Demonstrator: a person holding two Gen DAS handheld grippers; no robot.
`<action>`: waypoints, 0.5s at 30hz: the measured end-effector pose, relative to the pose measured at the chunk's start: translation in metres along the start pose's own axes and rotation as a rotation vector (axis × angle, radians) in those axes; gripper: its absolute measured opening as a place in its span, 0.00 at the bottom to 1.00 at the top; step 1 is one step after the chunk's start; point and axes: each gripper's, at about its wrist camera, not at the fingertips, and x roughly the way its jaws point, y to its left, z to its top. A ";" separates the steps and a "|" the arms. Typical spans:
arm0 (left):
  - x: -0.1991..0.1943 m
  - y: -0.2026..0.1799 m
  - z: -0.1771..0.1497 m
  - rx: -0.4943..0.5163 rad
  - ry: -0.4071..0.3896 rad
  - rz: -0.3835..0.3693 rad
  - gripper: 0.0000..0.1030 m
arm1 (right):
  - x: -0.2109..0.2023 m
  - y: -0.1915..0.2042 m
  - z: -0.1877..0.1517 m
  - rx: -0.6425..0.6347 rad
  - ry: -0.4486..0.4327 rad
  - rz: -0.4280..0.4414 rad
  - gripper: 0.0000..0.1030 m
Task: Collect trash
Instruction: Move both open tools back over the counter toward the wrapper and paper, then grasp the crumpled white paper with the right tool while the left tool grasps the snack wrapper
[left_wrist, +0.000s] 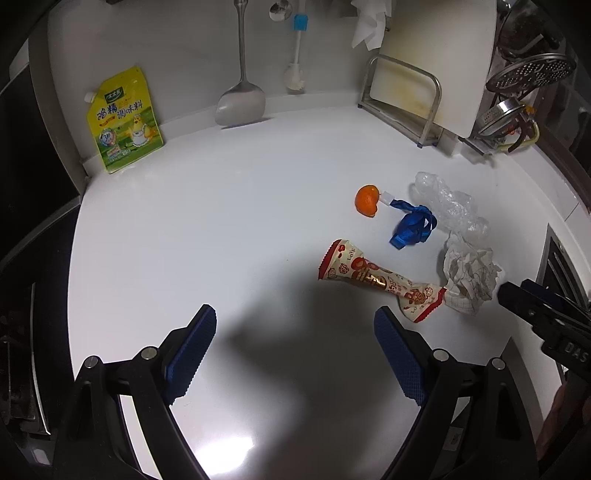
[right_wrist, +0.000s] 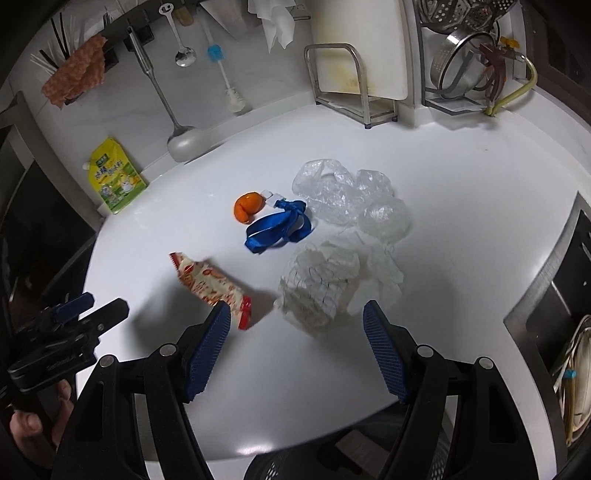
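Observation:
Trash lies together on the white counter: an orange peel, a blue ribbon, a clear plastic bag, crumpled paper and a red-and-cream snack wrapper. My left gripper hovers open over bare counter, with the wrapper just beyond its right fingertip. My right gripper is open too. The crumpled paper sits just ahead of its tips, and the wrapper's red end lies by its left fingertip. Each gripper shows in the other's view: the right gripper and the left gripper.
A yellow seasoning pouch, a hanging spatula and a brush line the back wall. A cutting board in a steel rack and a dish rack with steel bowls stand at the back right. A sink borders the right.

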 end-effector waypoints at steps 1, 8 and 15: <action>0.001 -0.001 0.000 0.001 0.001 -0.002 0.83 | 0.004 0.000 0.002 0.001 -0.004 -0.019 0.69; 0.011 -0.007 -0.005 0.001 0.021 -0.024 0.83 | 0.028 -0.001 0.011 0.007 -0.003 -0.080 0.69; 0.016 -0.010 -0.008 0.008 0.039 -0.035 0.83 | 0.050 0.007 0.015 -0.048 0.014 -0.124 0.68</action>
